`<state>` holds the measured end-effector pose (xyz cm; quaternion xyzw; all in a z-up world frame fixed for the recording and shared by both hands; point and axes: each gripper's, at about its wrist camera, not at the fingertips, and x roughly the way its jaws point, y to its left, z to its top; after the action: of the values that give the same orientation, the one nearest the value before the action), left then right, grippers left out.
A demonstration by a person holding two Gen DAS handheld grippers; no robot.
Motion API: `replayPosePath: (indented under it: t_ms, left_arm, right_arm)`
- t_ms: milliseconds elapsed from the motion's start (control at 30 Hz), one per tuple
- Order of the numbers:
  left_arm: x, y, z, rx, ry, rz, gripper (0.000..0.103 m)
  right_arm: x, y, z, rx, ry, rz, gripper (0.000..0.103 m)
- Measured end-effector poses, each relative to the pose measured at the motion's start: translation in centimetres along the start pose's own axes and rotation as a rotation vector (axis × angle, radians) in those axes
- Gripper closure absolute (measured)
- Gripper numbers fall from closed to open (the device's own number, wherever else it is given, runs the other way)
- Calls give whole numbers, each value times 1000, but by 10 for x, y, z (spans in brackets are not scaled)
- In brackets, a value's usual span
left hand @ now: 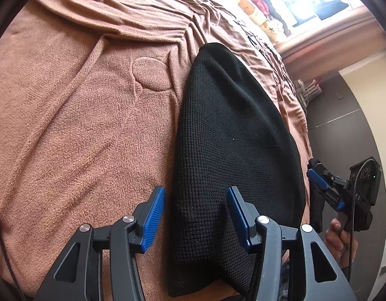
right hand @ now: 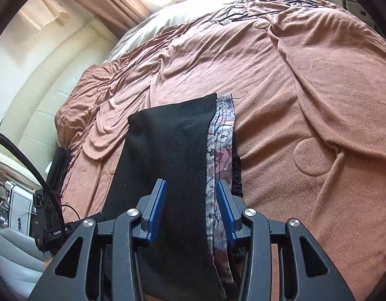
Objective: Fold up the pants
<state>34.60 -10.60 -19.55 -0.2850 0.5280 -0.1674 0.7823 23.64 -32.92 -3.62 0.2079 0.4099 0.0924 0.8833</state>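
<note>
The black knit pants (left hand: 233,130) lie folded lengthwise on the brown blanket (left hand: 75,125), running away from me near the bed's edge. My left gripper (left hand: 195,200) is open, its blue pads straddling the near end of the pants. In the right wrist view the pants (right hand: 168,155) show a patterned pink and grey inner layer (right hand: 221,135) along their right side. My right gripper (right hand: 190,198) is open, its pads on either side of the pants' near end. The right gripper also shows in the left wrist view (left hand: 320,183), held by a hand at the bed's edge.
The brown blanket (right hand: 305,87) covers the bed, wrinkled toward the far side. Pillows (left hand: 258,12) lie at the head under a bright window. A cable (right hand: 243,15) lies on the far blanket. A cream padded bed frame (right hand: 42,95) stands at the left.
</note>
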Motion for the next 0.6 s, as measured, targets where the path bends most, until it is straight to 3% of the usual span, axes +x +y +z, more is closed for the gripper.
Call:
replayPosePath:
  t_ms: [400,600]
  left_arm:
    - [4,2,3,2,7,-10,49]
    - [5,3,5,1,7,-15,49]
  right_arm:
    - [51,-3,36,16,45,-3,64]
    - [55,-14,42,76,33,128,64]
